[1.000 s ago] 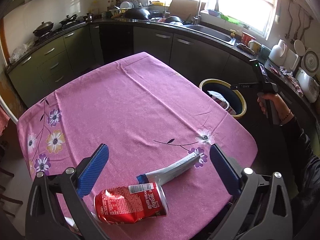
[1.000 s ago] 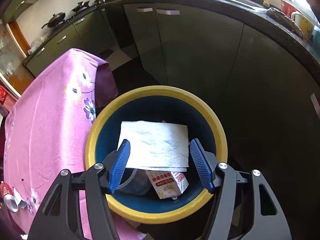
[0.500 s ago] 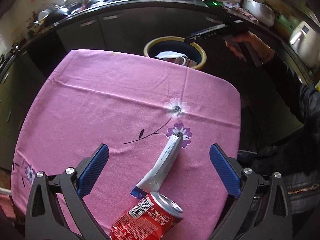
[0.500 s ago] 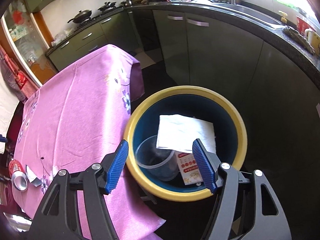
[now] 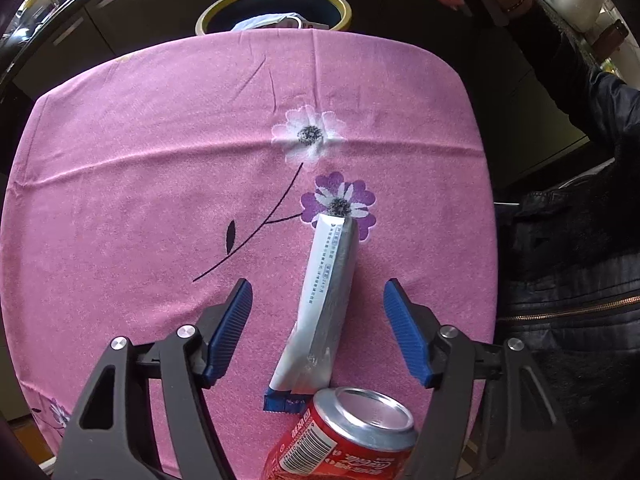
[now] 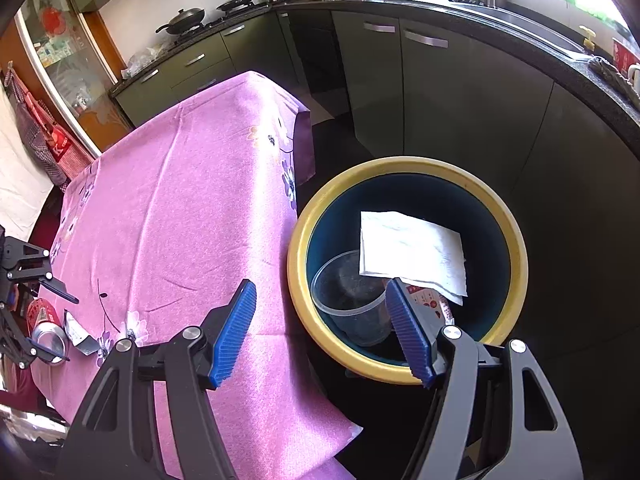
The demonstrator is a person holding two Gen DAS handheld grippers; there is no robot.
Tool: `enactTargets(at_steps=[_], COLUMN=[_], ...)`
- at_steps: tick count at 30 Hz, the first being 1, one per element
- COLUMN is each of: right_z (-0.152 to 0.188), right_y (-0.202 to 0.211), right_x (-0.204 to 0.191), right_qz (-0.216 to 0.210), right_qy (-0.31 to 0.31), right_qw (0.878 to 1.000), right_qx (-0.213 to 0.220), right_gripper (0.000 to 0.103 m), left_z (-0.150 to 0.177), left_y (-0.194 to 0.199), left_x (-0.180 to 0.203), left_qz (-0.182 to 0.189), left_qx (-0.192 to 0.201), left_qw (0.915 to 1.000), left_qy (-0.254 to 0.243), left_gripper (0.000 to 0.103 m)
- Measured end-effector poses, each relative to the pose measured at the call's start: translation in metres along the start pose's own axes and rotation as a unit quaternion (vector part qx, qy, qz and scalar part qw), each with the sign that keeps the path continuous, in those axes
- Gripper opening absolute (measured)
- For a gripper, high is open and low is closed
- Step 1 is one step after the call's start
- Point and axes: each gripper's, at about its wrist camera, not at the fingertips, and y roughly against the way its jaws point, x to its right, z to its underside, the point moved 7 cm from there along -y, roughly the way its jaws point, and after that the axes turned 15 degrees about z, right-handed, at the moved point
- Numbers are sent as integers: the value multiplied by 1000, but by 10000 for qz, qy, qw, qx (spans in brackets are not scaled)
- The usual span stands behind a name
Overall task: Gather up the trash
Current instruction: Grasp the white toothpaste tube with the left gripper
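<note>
Now we have our left claw (image 5: 318,320) spread wide and empty, its blue pads standing on either side of the silver wrapper (image 5: 324,304) without touching it. That wrapper lies on the pink table (image 5: 140,200) with its long axis running straight away from us, along the line of the fingers, so the pads face its two long edges. We judge that a plain closing of the jaws would take it across its narrow width. Its near end is touching or just beside the red soda can (image 5: 348,432), which lies tipped under the claw's base, nearer to us than the pads. Our right claw (image 6: 320,332) is also open and holds nothing; it hangs by the yellow-rimmed bin (image 6: 400,368), which sits beyond the table's far edge and already holds a paper towel (image 6: 412,252) and a clear cup (image 6: 348,292). The left claw is clearly the nearer one to both remaining pieces.
</note>
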Motion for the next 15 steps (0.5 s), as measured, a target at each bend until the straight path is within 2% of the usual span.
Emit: enactTargets(at_steps=[3, 5, 8, 10, 15], right_z=[1, 1, 1, 0, 1], right_y=[-4, -6, -9, -12, -11], right_x=[0, 1, 0, -2, -4], right_qz=[-33, -53, -73, -101, -137], right_qy=[-13, -27, -27, -21, -15], right_qw=[10000, 10000, 9999, 9999, 9999], right_qx=[-33, -54, -77, -86, -69], right_gripper=[67, 67, 67, 67, 67], left_z=[1, 3, 7, 9, 10], left_y=[-6, -10, -16, -17, -13], left_x=[2, 3, 2, 2, -1], left_qz=[47, 13, -107, -93, -202], left_qx=[-115, -210, -351, -366, -227], left_qw=[9999, 9997, 9992, 9992, 9995], left_qy=[-87, -130, -153, -148, -51], left_gripper=[54, 42, 31, 26, 22])
